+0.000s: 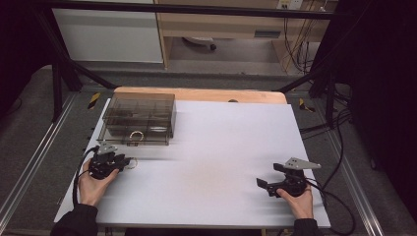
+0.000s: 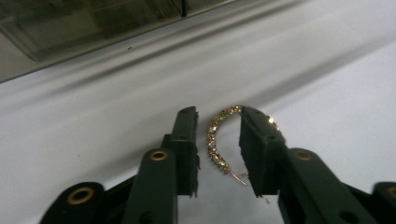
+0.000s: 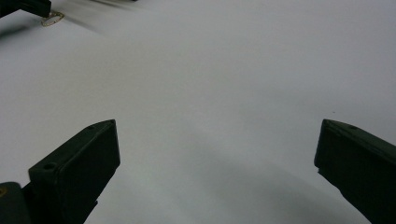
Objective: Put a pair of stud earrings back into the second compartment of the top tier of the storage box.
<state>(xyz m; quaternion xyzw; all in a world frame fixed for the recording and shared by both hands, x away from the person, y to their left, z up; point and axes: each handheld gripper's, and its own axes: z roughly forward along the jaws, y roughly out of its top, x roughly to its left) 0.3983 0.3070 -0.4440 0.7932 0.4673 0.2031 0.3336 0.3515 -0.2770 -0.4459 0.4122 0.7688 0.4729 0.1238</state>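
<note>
A: What takes up most of the scene?

B: A broad white rectangular table top [image 1: 216,162], resting on a pale wooden board [image 1: 196,93] whose edge shows at twelve o'clock.

A: And on it?

B: Toward ten o'clock stands a smoky clear plastic organiser box with inner compartments [image 1: 140,118]. A gold ring-shaped piece [image 1: 136,135] shows at its front wall; which compartment it sits in I cannot tell.

A: The tools?

B: The left gripper [image 1: 123,161] lies low at about eight o'clock, just in front of the box. The right gripper [image 1: 261,184] rests at four o'clock, well apart from everything, its jaws spread wide with nothing but bare white surface between them.

A: What is the left one working on?

B: A gold jewelled hoop-shaped chain [image 2: 218,140], lying on the table between the left jaws. The jaws are narrowed around it; one end of the chain meets the right-hand jaw, while a gap remains on the other side, so it is not pinched.

A: Anything blocking it?

B: Only the box wall, close beyond the jaws.
</note>
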